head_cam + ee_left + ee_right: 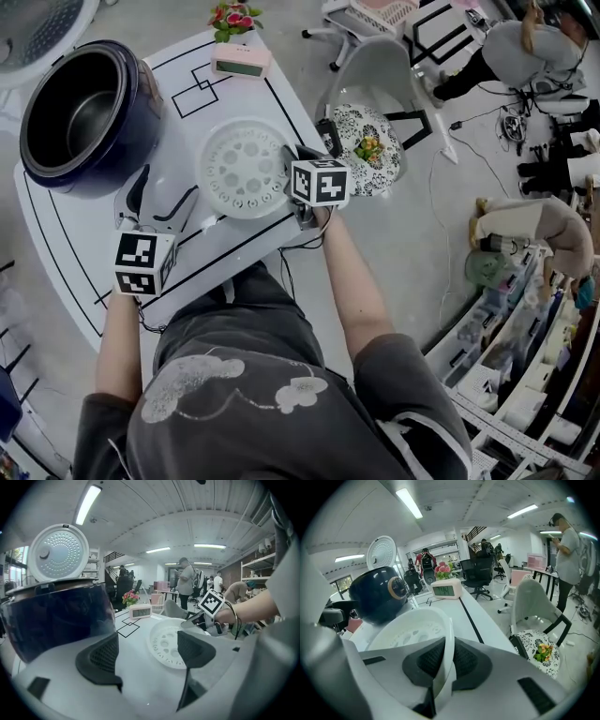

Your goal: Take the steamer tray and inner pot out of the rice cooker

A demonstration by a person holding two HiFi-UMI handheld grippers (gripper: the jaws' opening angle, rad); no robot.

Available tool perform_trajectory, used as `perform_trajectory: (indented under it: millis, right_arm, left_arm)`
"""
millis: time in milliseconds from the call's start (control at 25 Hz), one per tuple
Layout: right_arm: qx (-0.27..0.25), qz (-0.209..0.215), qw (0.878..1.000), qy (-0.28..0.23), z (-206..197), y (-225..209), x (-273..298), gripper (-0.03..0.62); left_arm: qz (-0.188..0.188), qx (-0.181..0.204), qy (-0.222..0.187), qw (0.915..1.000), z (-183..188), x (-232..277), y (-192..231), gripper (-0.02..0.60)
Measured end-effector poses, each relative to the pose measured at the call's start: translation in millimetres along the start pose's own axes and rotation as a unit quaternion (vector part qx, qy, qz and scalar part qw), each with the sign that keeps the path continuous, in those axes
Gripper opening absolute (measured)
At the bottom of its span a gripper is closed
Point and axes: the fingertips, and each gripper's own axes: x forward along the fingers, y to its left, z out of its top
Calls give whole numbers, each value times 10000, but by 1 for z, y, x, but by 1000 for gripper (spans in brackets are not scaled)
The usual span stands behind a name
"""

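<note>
Clock (pixel 241 61), flowers (pixel 233 18) beyond steamer tray (pixel 239 171)

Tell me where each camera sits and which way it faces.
Head view: on the person's head, looking steeply down at the table; forearms, left tool, right tool show.
Left gripper view: on the left tool, looking across the table between its open jaws; the right hand shows.
Right gripper view: on the right tool, looking along jaws shut on the steamer tray rim.
Shared: all show tray and rice cooker.
</note>
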Motion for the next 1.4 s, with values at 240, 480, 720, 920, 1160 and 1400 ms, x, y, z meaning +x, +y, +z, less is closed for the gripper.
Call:
perform_trajectory:
  millis: [240, 480, 720, 920, 1160, 1400]
  right_arm:
    - [-149, -20, 9998, 140, -12, -3, 4, 52]
    - [-365, 281, 9989, 94, -17, 6, 7, 158]
    - [-548, 203, 9983, -13, -8, 9, -4, 281]
    - [-480, 69, 9979, -427, 19, 6, -25, 292]
    - [-675, 195, 9924, -1012, 67, 25, -54, 293]
    - [-1078, 620, 9805, -1520, 130, 76, -67, 293]
  left_arm:
    - [95, -14, -38, 9999, 3, -8, 1, 388]
    - [176, -71, -63, 9998, 4, -15, 6, 388]
    - [254, -125, -198, 9994, 13, -23, 11, 388]
    - [361, -149, -388, 9985, 25, -32, 18, 388]
    - [474, -73, -687, 9965, 40, -48, 20, 388]
    - [885, 23, -944, 9916, 57, -80, 46, 388]
